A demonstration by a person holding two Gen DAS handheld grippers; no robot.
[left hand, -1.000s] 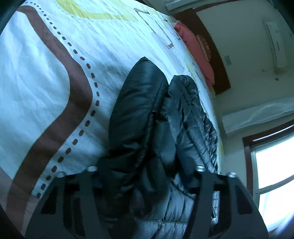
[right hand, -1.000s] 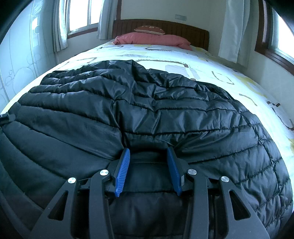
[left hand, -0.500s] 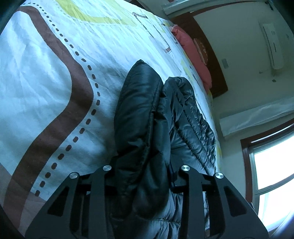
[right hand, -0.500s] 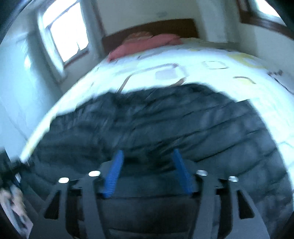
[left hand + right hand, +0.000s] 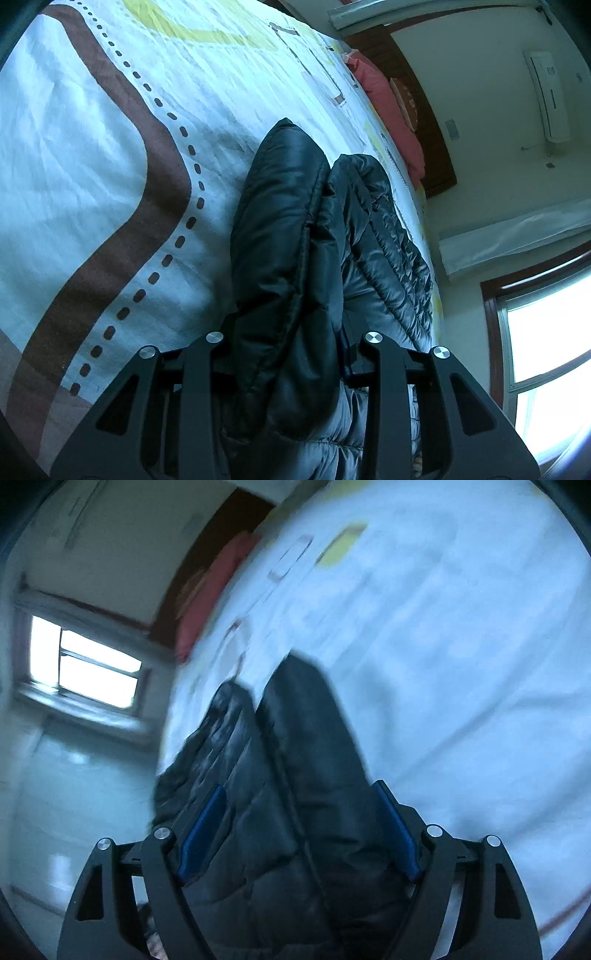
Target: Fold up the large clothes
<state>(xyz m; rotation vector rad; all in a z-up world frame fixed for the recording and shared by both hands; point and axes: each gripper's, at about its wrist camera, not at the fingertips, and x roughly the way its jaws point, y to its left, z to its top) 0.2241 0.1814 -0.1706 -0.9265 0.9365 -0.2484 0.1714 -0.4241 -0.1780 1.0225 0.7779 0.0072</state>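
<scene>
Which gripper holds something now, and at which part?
The left gripper grips the black puffer jacket at a doubled edge. The right gripper straddles it, jaws just widening.

Right gripper (image 5: pixel 301 834) straddling black puffer jacket (image 5: pixel 295 775)

Its jaws have just been opening; 2 blue pads (image 5: pixel 201 829) are flanking the folded jacket on the white bedspread (image 5: pixel 461 646).

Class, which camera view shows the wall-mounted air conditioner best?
The left wrist view: the air conditioner shows sharply on the wall, at upper right, beyond the bed. The right wrist view is motion-blurred and shows no air conditioner.
</scene>
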